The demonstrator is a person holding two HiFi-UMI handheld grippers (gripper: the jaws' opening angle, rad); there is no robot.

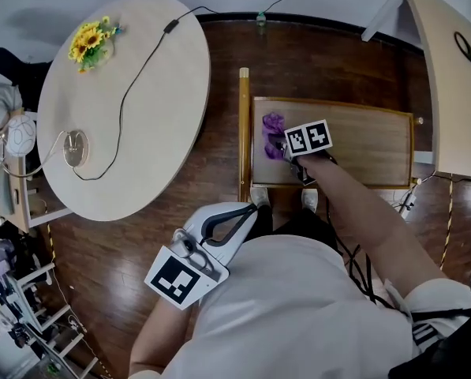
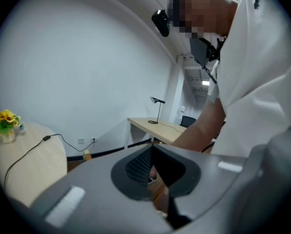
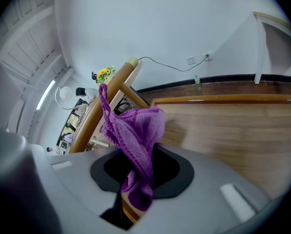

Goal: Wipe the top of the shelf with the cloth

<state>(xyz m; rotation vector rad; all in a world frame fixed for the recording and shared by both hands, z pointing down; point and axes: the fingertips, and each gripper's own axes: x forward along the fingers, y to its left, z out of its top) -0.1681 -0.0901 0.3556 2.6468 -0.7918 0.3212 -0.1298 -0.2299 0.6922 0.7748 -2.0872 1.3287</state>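
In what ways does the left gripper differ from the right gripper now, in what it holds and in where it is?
The right gripper is shut on the purple cloth; the left gripper holds nothing, its jaws together. The right gripper reaches out over the shelf top; the left gripper sits close to the person's body, off the shelf. Both are the same kind of two-jaw tool.

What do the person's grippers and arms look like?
The left gripper and right gripper have light grey shells with black fingers. Each carries a black-and-white marker cube. The person wears a white short-sleeved shirt; black cables trail beside the right arm.
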